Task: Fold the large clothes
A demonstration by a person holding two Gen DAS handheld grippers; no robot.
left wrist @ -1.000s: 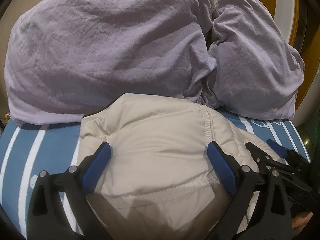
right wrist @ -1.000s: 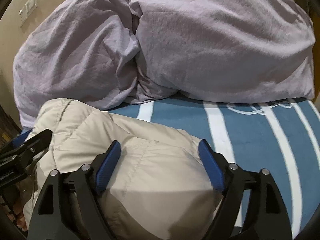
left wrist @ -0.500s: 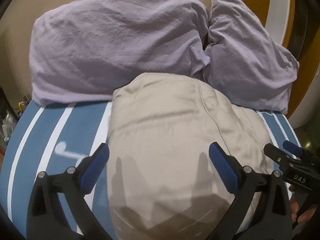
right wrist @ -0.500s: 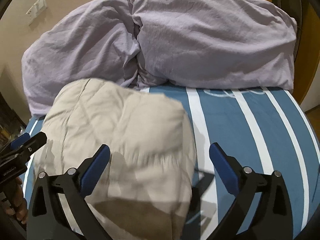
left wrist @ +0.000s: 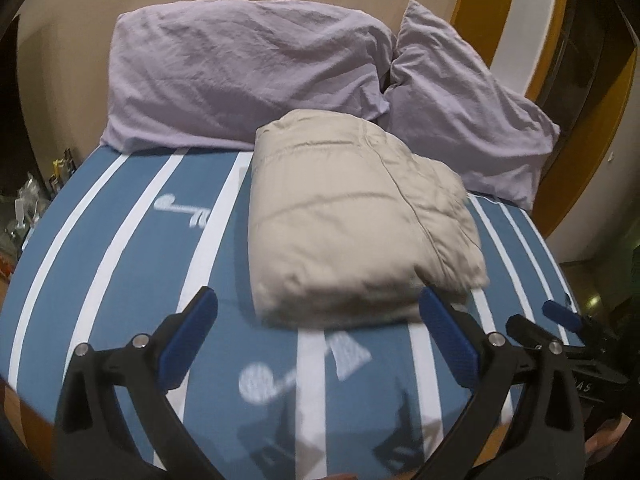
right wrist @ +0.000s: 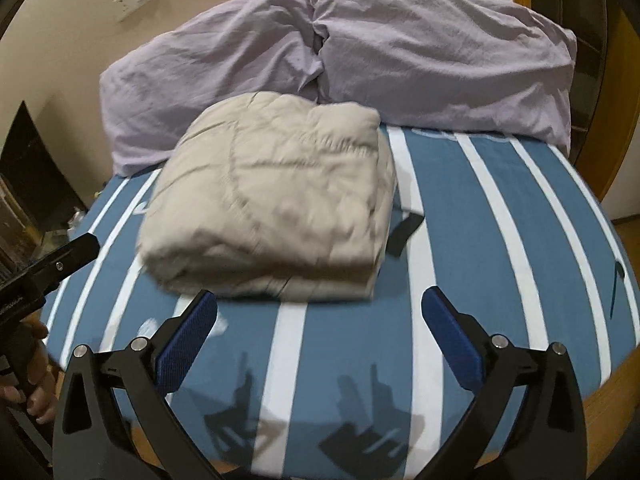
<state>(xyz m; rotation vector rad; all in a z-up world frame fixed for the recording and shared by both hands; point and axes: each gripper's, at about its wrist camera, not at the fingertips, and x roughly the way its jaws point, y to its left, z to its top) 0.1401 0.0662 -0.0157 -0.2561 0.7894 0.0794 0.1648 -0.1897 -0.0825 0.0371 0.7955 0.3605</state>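
Note:
A beige quilted garment (left wrist: 348,220) lies folded into a thick rectangular bundle on the blue-and-white striped bed (left wrist: 120,248), just in front of the pillows. It also shows in the right wrist view (right wrist: 272,200). My left gripper (left wrist: 318,336) is open and empty, held back from the bundle's near edge. My right gripper (right wrist: 320,332) is open and empty, also short of the bundle. The right gripper shows at the right edge of the left wrist view (left wrist: 560,336), and the left gripper at the left edge of the right wrist view (right wrist: 52,264).
Two lilac pillows (left wrist: 248,72) (left wrist: 468,108) lean against the beige wall at the head of the bed. A black strap (right wrist: 404,232) pokes out beside the bundle. Clutter (left wrist: 28,204) sits off the bed's left side. A wooden frame (left wrist: 580,128) stands at right.
Both grippers have pulled back and up from the folded garment, which they hovered over a second ago. The bundle now lies free on the bed.

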